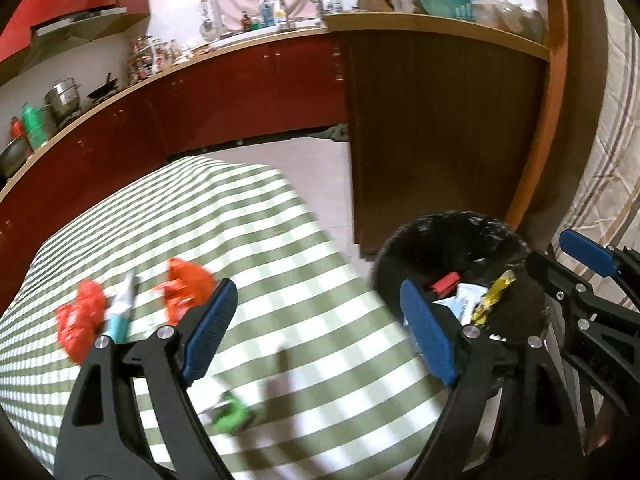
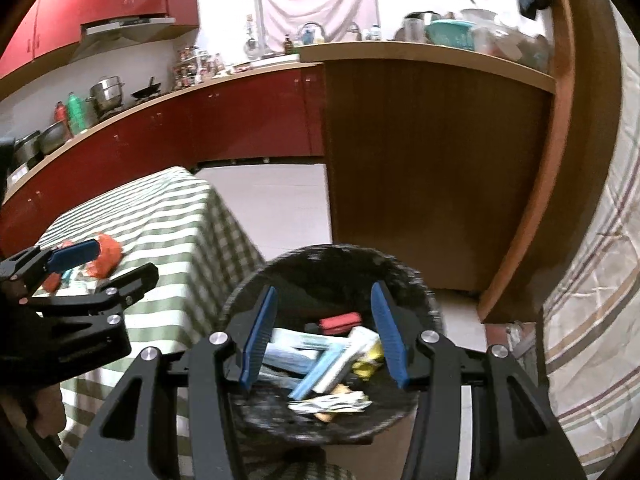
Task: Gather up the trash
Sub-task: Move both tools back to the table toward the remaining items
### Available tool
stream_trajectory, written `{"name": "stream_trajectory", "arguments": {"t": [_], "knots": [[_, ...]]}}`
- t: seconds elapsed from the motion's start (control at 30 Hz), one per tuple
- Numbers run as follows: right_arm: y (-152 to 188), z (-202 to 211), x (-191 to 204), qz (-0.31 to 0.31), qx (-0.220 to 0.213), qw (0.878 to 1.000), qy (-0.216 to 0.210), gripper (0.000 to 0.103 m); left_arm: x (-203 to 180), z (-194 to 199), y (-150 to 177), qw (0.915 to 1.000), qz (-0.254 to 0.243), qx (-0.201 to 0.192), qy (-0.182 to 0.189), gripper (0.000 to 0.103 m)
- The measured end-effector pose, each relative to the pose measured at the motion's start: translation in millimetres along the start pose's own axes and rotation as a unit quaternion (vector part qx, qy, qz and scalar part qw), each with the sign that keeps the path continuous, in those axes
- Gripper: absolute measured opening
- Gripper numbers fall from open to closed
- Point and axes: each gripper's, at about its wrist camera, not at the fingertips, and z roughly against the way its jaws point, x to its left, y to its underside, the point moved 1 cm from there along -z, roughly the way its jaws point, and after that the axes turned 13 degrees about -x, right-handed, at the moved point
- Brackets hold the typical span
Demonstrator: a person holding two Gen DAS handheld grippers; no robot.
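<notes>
The left gripper (image 1: 320,320) has its blue-padded jaws standing wide apart with nothing between them, above the near right part of the table with the green and white checked cloth (image 1: 248,216). Just under it, near the table's near edge, lies a small crumpled green wrapper (image 1: 232,416). Further in, toward the left edge of the table and beyond the left jaw, lie a crumpled red plastic wrapper (image 1: 78,320), a slim white and light blue tube (image 1: 120,312) and a crumpled orange-red wrapper (image 1: 186,286), close to each other. The right gripper (image 2: 324,336) is about half open and holds nothing; it hangs over the mouth of the round bin lined with a black plastic bag (image 2: 256,280), which stands on the floor just beside the right edge of the table. Inside the bin, below the jaws, are a flat red packet (image 2: 340,323), light blue and white tubes (image 2: 320,368), a yellow wrapper (image 2: 370,362) and a crumpled white wrapper (image 2: 332,404). Behind the bin rises a brown wooden counter panel (image 2: 432,168), and further back run red kitchen cabinets (image 2: 224,120).
</notes>
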Motion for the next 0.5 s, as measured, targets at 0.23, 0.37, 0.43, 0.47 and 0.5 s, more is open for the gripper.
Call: {"name": "stream_trajectory", "arguments": {"t": [0.23,0.37,0.43,0.47,0.5], "knots": [[-6,0,54,0.024,0.000,0.998,-0.054,0.049,62,30,16,0.9984,0.018,0.010,-0.053,0.082],[-8,1,87,0.035,0.000,0.996,-0.084,0.049,98,43,29,0.9956,0.037,0.023,-0.083,0.082],[-8,0,100,0.041,0.001,0.995,-0.096,0.049,116,49,37,0.9934,0.046,0.030,-0.100,0.082],[-7,1,107,0.044,0.002,0.994,-0.102,0.049,125,52,41,0.9923,0.050,0.033,-0.109,0.082],[-7,0,117,0.050,0.005,0.993,-0.111,0.049,134,55,45,0.9909,0.054,0.037,-0.117,0.082]]}}
